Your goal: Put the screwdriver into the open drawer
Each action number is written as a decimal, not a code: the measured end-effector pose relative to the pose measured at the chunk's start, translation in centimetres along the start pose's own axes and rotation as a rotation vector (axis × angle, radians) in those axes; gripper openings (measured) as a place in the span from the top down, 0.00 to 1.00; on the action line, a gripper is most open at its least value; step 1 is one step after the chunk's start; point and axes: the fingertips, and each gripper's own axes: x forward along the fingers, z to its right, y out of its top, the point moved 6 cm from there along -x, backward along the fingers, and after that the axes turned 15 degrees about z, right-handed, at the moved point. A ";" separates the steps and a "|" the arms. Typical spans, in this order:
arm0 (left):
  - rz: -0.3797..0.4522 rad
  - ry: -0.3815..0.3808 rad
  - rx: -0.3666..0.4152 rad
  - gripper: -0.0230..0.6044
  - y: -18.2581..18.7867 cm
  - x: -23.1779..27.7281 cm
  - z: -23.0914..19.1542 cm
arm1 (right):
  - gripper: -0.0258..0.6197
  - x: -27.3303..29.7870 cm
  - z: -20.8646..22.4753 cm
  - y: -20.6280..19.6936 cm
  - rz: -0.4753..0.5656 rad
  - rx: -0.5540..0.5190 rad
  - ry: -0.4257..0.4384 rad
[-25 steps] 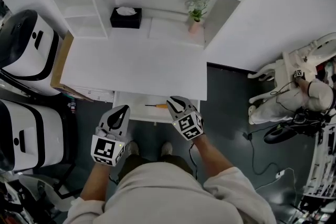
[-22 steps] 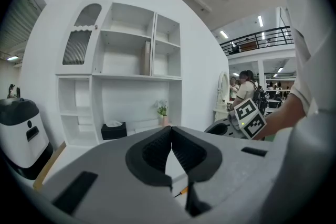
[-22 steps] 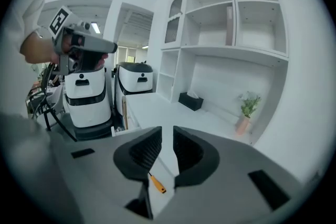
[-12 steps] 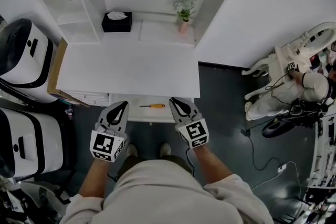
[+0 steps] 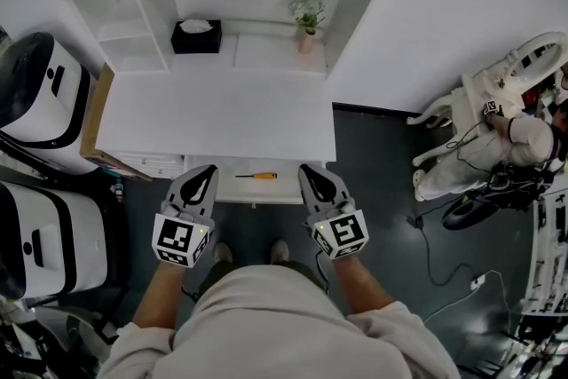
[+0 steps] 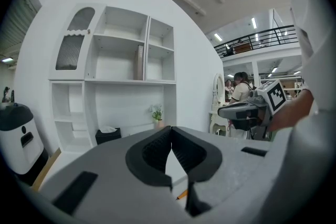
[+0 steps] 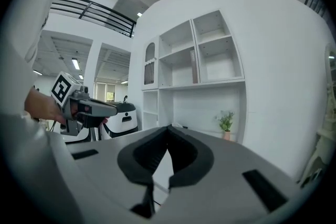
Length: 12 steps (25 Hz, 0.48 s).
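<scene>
Orange-handled screwdriver point(image 5: 257, 176) in open white drawer point(image 5: 238, 192).
Left gripper point(image 5: 205, 177), right gripper point(image 5: 314, 177): jaws closed, empty; bumping the drawer may roll it.

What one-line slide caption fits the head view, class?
Screwdriver lies in the open drawer under the desk; left gripper and right gripper hover before it, shut and empty.

Screwdriver point(image 5: 256, 176) in open drawer point(image 5: 268, 191), between left gripper point(image 5: 205, 171) and right gripper point(image 5: 311, 170).
</scene>
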 end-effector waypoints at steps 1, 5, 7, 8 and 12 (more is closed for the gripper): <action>-0.001 0.001 0.000 0.96 0.0 0.0 0.1 | 0.96 -0.2 0.0 0.2 0.005 0.004 -0.002; 0.000 0.005 -0.001 0.96 0.0 0.0 0.2 | 0.95 -0.4 -0.2 0.6 0.021 0.016 -0.004; 0.000 0.006 -0.002 0.96 0.0 0.0 0.1 | 0.96 -0.4 -0.4 0.7 0.024 0.015 -0.002; 0.000 0.006 -0.002 0.96 -0.1 0.0 0.2 | 0.96 -0.3 -0.5 0.6 0.024 0.013 -0.001; -0.001 0.007 -0.002 0.96 -0.1 -0.1 0.2 | 0.95 -0.3 -0.6 0.6 0.025 0.013 0.002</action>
